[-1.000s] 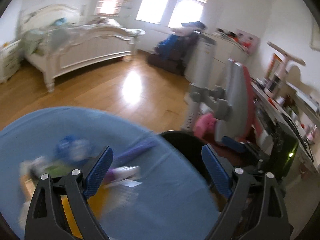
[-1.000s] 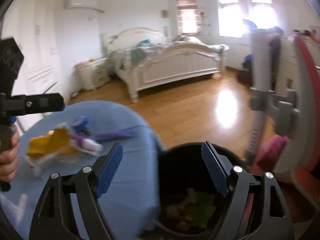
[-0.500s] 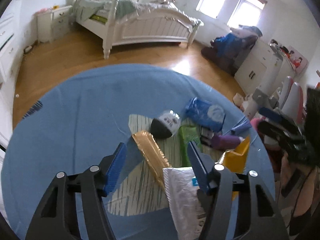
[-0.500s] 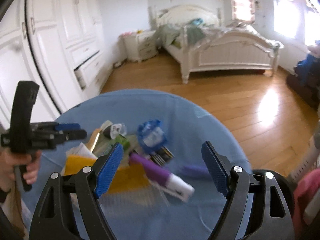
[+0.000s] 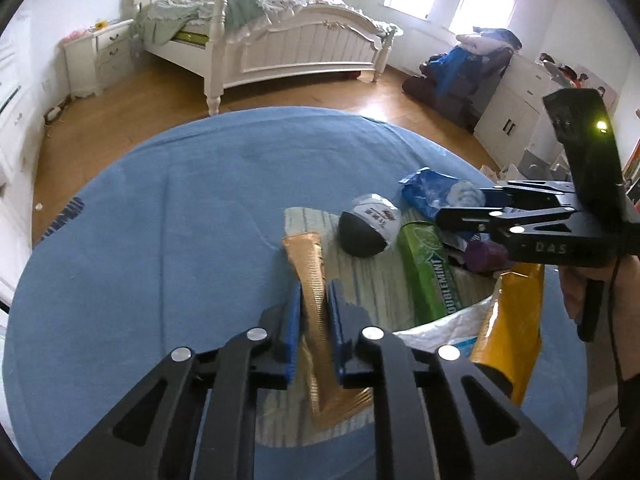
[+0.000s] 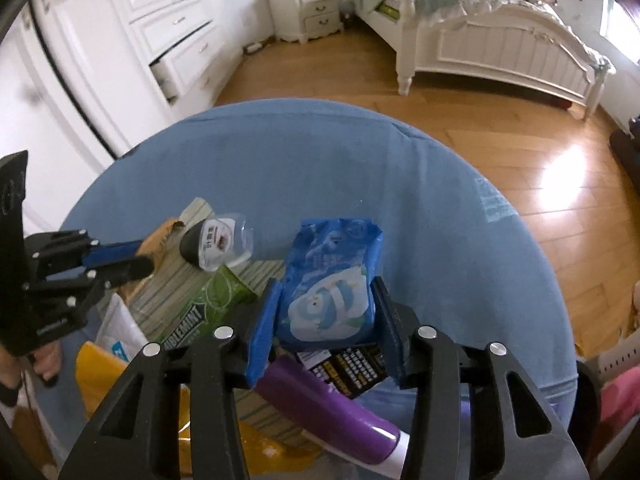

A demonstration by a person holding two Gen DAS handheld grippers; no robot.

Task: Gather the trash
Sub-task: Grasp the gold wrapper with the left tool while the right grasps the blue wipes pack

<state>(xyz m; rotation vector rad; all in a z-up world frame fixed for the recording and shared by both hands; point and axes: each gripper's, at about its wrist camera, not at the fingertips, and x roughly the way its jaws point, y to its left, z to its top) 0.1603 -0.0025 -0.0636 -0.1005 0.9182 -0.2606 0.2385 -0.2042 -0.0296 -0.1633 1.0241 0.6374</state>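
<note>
The left gripper (image 5: pixel 314 332) is clamping its blue pads (image 5: pixel 292 332) tight on a long gold foil wrapper (image 5: pixel 310 280), which is lying across a striped paper sheet (image 5: pixel 376 280) on the blue cloth-covered table (image 5: pixel 180 208), toward the near right part of the tabletop. The right gripper (image 6: pixel 326 320) has just been closing; its jaws are standing about half apart around a blue wipes packet (image 6: pixel 330 280) with a white cartoon figure, and the pads appear to be pressing on the packet's two sides, though the fisheye view is making that contact hard to confirm. The rest of the trash is clustering near the table's right edge in the left wrist view: a black-and-white rounded package (image 5: pixel 370 224) sitting just beyond the gold wrapper, a green Doublemint gum pack (image 5: pixel 426 268) lying beside it, a yellow bag (image 5: pixel 508 320) and a white plastic bag (image 5: pixel 448 328) nearer the front edge. In the right wrist view, a purple tube (image 6: pixel 328 408) and a black printed wrapper (image 6: pixel 348 364) are lying just under the right gripper, touching the wipes packet's near end. A person's hand (image 6: pixel 44 364) is gripping the left gripper's handle. Behind the table, a white bed (image 5: pixel 288 36) and a nightstand (image 5: pixel 100 56) are standing on the wooden floor (image 5: pixel 100 128).
</note>
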